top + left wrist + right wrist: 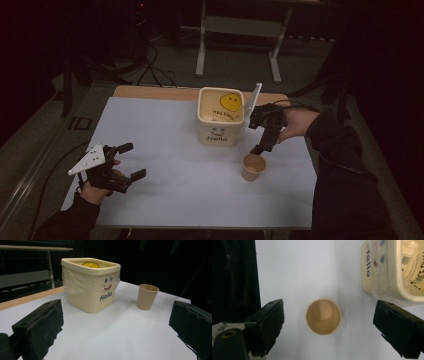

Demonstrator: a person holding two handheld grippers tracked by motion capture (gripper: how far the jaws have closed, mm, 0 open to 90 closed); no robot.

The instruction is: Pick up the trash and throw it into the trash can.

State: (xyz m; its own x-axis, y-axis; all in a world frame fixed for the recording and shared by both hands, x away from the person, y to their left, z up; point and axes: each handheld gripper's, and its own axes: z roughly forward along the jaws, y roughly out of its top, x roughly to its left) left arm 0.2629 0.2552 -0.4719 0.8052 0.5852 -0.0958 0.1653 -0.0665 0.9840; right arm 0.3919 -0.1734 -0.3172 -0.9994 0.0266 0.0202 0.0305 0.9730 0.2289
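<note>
The paper cup (253, 166) stood upright, tan, empty. The right gripper (260, 147) hovered above it, jaws spread; the left gripper (131, 161) likewise released. The right gripper view revealed the cup's bare interior.

We see a dim room, black beyond the table (165, 150), whose white top catches the light overhead. The paper cup (323, 317) looks sharp, faintly shadowed; near jaws blur softly.
</note>
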